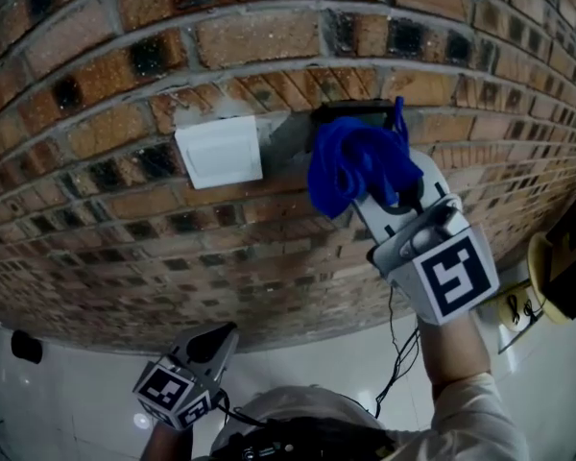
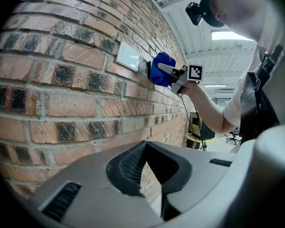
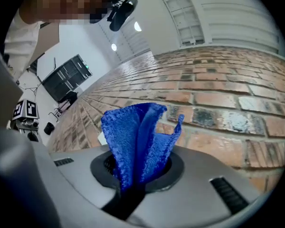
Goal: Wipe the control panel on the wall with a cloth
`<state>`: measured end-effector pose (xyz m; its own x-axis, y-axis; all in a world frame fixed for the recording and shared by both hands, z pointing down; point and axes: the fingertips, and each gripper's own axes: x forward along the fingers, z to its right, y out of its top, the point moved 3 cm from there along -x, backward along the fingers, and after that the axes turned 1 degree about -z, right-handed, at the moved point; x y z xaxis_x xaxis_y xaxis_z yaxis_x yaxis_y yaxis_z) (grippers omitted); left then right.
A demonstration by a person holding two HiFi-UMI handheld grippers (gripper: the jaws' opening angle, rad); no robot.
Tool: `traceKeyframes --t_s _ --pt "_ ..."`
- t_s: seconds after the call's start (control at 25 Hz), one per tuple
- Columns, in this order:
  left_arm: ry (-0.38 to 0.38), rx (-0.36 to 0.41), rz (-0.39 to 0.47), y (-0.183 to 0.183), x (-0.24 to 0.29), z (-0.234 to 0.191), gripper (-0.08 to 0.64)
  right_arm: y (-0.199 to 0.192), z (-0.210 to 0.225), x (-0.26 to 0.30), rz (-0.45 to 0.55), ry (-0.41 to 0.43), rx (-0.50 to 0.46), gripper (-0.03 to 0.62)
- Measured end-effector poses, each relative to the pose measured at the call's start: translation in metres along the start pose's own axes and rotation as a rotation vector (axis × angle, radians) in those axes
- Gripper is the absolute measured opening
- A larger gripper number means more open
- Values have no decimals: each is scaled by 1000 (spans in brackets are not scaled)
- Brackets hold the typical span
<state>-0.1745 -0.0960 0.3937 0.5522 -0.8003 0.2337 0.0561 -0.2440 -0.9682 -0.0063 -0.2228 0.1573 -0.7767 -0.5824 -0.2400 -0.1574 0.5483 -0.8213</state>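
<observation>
My right gripper (image 1: 392,192) is clamped on the blue cloth (image 1: 353,166) – in the right gripper view the jaws pinch its lower part and the rest stands up loose above them. I hold the cloth against the brick wall (image 1: 106,75), where it covers most of the dark control panel (image 1: 350,111); only the upper edge of the panel shows. A white plate (image 1: 219,151) sits on the wall just beside the panel, to the left. My left gripper (image 1: 223,332) hangs low, well apart from the panel – its jaws are together, with nothing between them.
</observation>
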Motion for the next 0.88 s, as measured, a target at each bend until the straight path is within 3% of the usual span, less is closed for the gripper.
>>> traceKeyframes --t_s 0.2,0.76,0.88 --pt "16 -2 10 -1 -4 -3 4 -7 -10 22 -20 16 24 89" --pt "-9 23 -32 -3 16 7 3 -44 90 -52 -71 -230 -15 89" --pt "-5 27 -45 -1 21 14 4 -58 102 -58 -79 -234 15 89"
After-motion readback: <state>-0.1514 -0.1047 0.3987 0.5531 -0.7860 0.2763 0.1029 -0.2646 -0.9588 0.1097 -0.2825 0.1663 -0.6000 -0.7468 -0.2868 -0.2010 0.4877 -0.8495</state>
